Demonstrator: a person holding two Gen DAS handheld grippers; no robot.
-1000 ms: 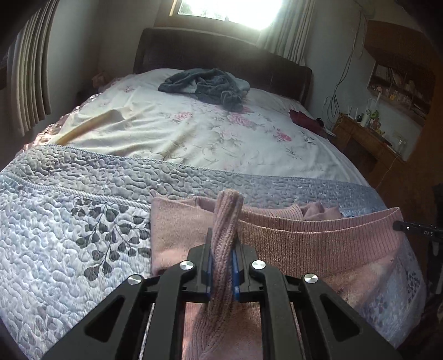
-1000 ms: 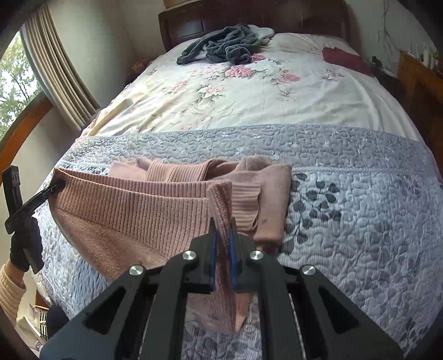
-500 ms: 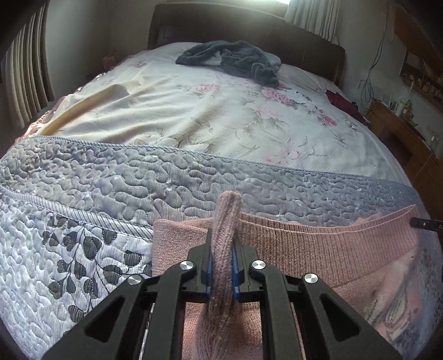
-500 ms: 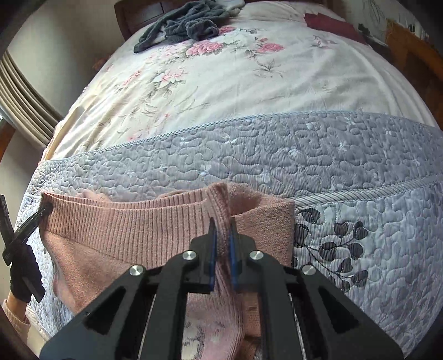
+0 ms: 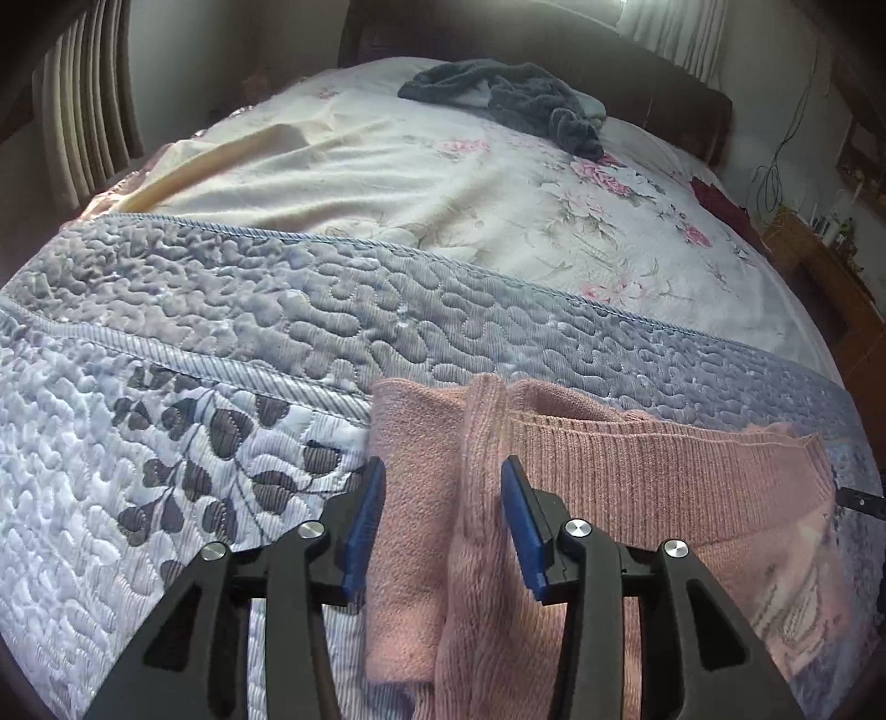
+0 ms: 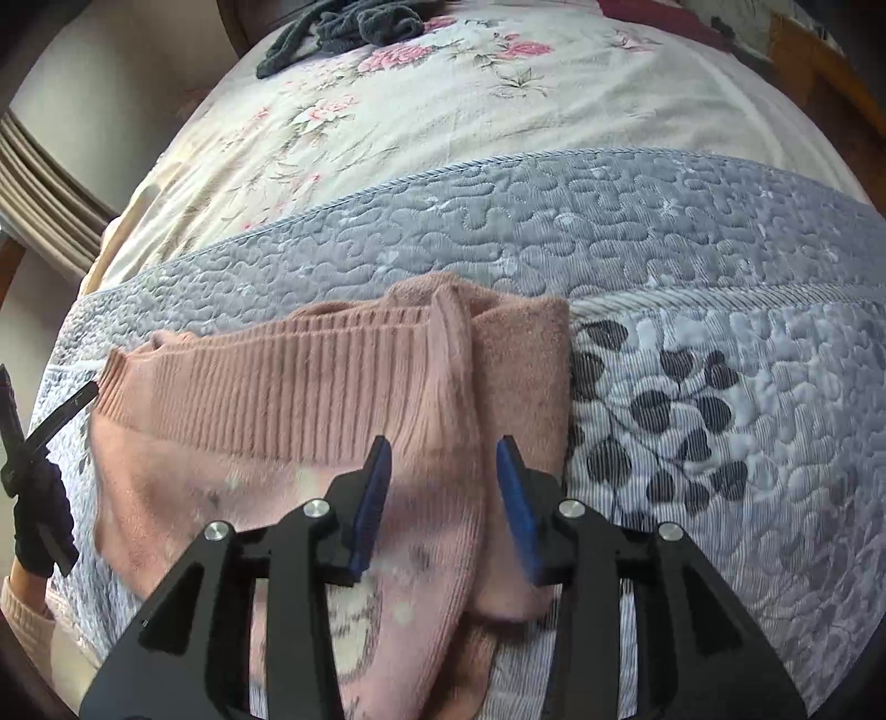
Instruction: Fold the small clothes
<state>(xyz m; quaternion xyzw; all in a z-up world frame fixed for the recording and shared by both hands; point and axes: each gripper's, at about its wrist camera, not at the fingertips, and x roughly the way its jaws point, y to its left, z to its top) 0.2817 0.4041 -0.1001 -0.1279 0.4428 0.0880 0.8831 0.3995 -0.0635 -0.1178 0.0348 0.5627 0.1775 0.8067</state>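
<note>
I'm looking at a home bedroom: a bed (image 5: 387, 183) is filling my view, its dark headboard (image 5: 554, 50) sitting at 12 o'clock, curtains (image 5: 83, 127) hanging at 10, a wooden dresser (image 5: 825, 266) standing at 2.

The sweater (image 5: 637, 476) lies on the quilt (image 5: 232, 332) at the near end of the bed. The left gripper (image 5: 440, 509) stands over the sweater's left end and the right gripper (image 6: 443, 487) over its right end, each with jaws apart astride a raised fold. Behind the quilt lies the sheet (image 5: 443, 183). On the sheet, near the headboard (image 5: 498, 39), lies a heap of clothes (image 5: 509, 105). A curtain (image 5: 83, 127) hangs left of the bed.
</note>
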